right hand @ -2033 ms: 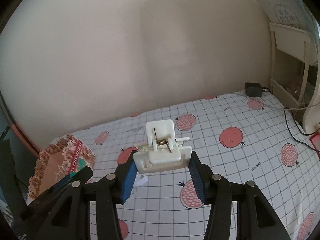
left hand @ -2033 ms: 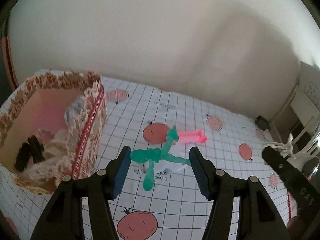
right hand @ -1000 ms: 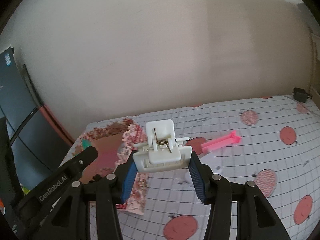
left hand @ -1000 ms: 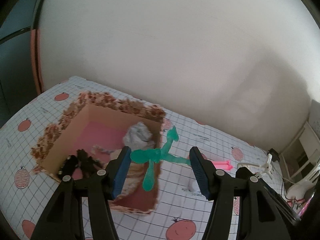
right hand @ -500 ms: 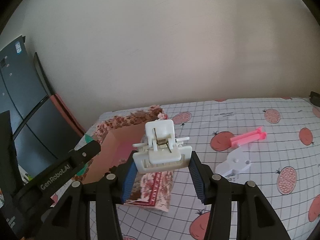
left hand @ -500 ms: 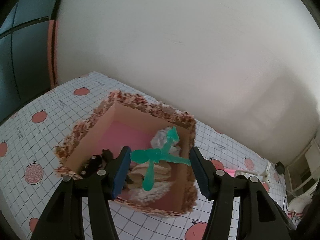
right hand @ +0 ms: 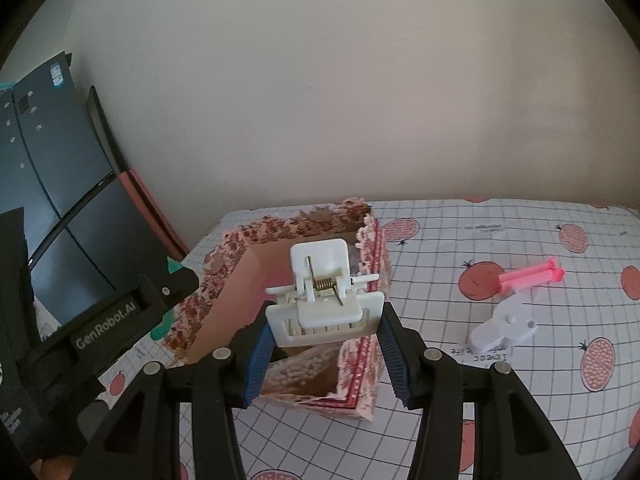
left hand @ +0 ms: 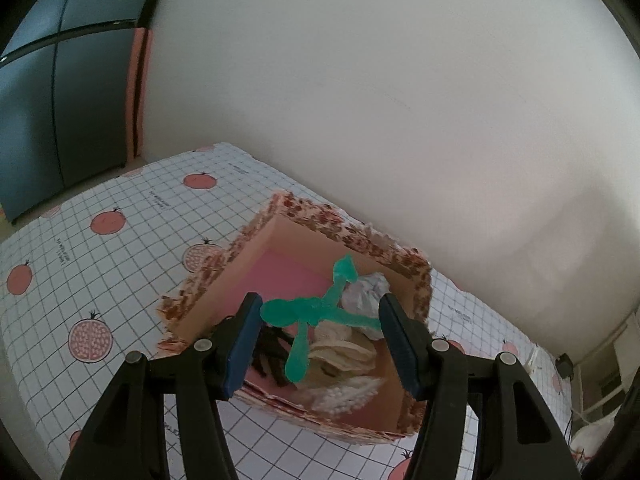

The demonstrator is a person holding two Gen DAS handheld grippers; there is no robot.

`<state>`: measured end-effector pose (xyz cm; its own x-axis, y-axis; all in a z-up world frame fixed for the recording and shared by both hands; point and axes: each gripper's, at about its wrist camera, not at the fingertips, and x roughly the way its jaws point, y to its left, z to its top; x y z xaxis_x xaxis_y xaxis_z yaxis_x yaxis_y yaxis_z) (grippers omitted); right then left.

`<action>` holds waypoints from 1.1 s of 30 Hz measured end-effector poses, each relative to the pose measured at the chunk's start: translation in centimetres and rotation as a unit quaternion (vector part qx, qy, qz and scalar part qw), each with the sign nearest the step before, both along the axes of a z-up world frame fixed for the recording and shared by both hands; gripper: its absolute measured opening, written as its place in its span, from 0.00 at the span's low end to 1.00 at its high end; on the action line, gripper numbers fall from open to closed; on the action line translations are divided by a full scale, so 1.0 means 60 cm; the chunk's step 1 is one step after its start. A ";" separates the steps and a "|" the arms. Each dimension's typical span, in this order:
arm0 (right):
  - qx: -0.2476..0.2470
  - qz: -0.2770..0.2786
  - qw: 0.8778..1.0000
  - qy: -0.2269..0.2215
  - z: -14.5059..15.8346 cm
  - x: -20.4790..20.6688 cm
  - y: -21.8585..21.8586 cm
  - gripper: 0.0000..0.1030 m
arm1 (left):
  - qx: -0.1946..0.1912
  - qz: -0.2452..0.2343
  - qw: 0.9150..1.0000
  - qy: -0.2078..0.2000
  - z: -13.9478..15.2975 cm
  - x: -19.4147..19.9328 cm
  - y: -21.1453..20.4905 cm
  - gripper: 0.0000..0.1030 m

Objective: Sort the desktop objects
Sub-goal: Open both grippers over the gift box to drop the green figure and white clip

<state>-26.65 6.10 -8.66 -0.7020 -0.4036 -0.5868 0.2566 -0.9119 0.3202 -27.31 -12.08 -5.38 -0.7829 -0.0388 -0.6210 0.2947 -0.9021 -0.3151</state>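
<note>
My left gripper [left hand: 320, 330] is shut on a green plastic figure-shaped piece [left hand: 310, 314], held in the air over the open floral box [left hand: 320, 220]. Inside the box lie a crumpled white wad [left hand: 366, 292], black pieces [left hand: 270, 354] and cream lace items [left hand: 340, 350]. My right gripper [right hand: 322, 340] is shut on a white spring hair clip [right hand: 322, 296], also above the floral box [right hand: 276, 228]. The left gripper's black finger [right hand: 132, 308] shows at the left of the right wrist view.
A pink clip [right hand: 530, 274] and a white plastic piece [right hand: 506, 326] lie on the checked fruit-print cloth [right hand: 500, 232] right of the box. A dark cabinet [left hand: 52, 112] stands at the left, and a pale wall runs behind the table.
Both grippers moved left across the table with their objects still held. The box now lies beneath both of them, and the pink clip has slid to the right of the right wrist view.
</note>
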 end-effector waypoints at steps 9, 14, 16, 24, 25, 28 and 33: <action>0.006 0.018 1.000 0.002 -0.004 0.004 -0.029 0.51 | 0.005 0.021 1.000 0.005 0.003 0.010 -0.028 0.60; 0.010 0.022 1.000 -0.001 -0.010 0.004 -0.040 0.51 | 0.008 0.026 1.000 0.005 0.001 0.012 -0.038 0.60; 0.011 0.023 1.000 -0.002 -0.013 0.003 -0.042 0.51 | 0.009 0.027 1.000 0.004 0.000 0.013 -0.039 0.60; 0.017 0.027 0.999 -0.014 -0.030 -0.001 -0.050 0.51 | 0.011 0.022 1.000 -0.013 -0.025 -0.002 -0.035 0.60; 0.018 0.027 0.999 -0.015 -0.031 -0.003 -0.050 0.51 | 0.011 0.021 1.000 -0.015 -0.027 -0.003 -0.035 0.60; 0.022 0.028 0.999 -0.021 -0.039 -0.009 -0.050 0.51 | 0.012 0.020 0.999 -0.025 -0.038 -0.010 -0.033 0.60; 0.030 0.033 0.999 -0.017 -0.042 -0.012 -0.056 0.52 | 0.016 0.020 0.999 -0.039 -0.053 -0.017 -0.032 0.60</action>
